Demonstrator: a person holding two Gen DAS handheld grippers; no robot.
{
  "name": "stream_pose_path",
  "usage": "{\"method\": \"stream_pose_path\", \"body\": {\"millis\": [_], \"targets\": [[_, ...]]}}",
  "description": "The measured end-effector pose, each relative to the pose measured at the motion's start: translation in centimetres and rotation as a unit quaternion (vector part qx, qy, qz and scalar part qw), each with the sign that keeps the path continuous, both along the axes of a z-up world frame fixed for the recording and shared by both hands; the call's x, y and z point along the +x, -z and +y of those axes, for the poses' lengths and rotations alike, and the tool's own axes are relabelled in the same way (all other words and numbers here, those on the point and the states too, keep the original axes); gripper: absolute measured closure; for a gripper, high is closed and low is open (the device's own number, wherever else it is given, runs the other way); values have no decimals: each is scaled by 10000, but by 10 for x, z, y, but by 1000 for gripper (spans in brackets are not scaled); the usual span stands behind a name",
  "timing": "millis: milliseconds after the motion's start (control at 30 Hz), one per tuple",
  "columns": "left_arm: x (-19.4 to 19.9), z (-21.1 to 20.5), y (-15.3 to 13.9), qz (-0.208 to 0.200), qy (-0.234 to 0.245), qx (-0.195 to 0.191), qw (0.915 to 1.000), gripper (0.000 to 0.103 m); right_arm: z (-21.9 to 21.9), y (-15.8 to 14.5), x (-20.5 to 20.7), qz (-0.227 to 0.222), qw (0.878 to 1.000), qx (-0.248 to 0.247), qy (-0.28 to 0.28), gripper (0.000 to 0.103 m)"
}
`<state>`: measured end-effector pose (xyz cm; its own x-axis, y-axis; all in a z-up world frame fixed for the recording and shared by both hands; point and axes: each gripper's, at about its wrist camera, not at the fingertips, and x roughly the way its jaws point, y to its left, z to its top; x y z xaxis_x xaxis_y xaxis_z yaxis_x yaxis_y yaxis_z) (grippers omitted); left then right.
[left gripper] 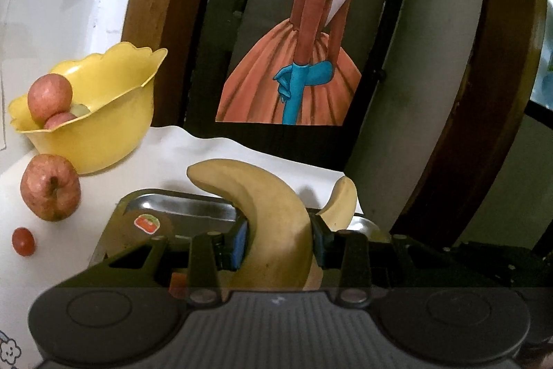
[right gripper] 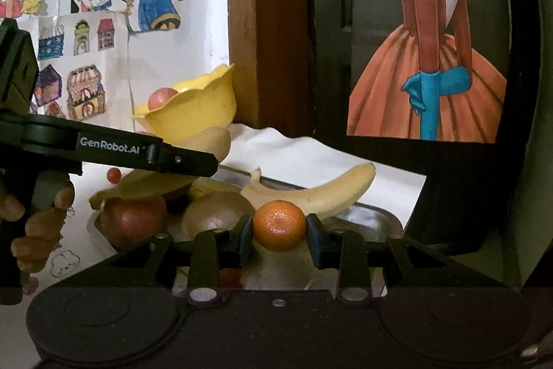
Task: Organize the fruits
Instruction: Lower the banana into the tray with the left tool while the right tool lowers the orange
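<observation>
Left gripper (left gripper: 280, 241) fingers clamp a banana (left gripper: 266, 213) over the metal tray (left gripper: 179, 206); right gripper (right gripper: 279, 230) fingers pinch an orange (right gripper: 279, 224).

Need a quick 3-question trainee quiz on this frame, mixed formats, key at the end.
1. True or false: the left gripper has its fingers closed on a banana.
2. Multiple choice: what sits between the fingers of the right gripper? A) the small orange B) a grape C) a lemon
3. Fill in: in the left wrist view, the apples already sorted lie in the yellow ___, while another apple rests on the white tabletop beside it.

Key: 1 true; 2 A; 3 bowl.
</observation>
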<state>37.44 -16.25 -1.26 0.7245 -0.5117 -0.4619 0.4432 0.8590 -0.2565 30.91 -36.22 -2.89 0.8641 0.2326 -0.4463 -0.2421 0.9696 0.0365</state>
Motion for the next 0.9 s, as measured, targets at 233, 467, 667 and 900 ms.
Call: {"method": "stream_pose_path", "body": {"millis": [233,467,667,900], "targets": [[2,-8,4,44,-33,240,9997,60,0,12,8,159,9999,3,18,68],[6,-11,7,131,-100,306,9994,59,1,19,12,260,9997,-36,-1,68],[5,-10,8,112,-124,287,9994,59,1,23,15,325,9995,-55,-10,68],[2,-9,9,82,-176,264,9995,59,3,28,16,383,9992,-64,-21,68]]}}
